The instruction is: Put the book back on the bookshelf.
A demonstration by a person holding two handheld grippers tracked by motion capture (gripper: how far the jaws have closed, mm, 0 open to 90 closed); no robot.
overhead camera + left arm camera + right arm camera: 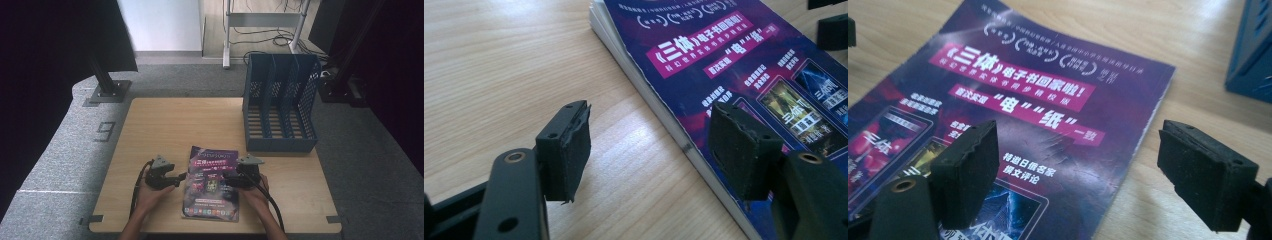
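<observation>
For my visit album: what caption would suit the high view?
A person's two open tongs, left and right, flank a purple magazine lying flat on a wooden table near a blue file rack.

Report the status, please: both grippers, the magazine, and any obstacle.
Left gripper open, straddling magazine's left edge. Right gripper open, straddling its right edge. Magazine flat on wooden table, not gripped. Blue file rack stands behind, apart; nothing in the way.

Left hand-held gripper [181,176]: held low in the person's left hand [150,192], jaws spread wide, pointing toward the right one. Right hand-held gripper [225,177]: held low in the right hand [256,192], jaws spread wide, pointing left. Forearms enter from the bottom edge, angled slightly inward.
</observation>
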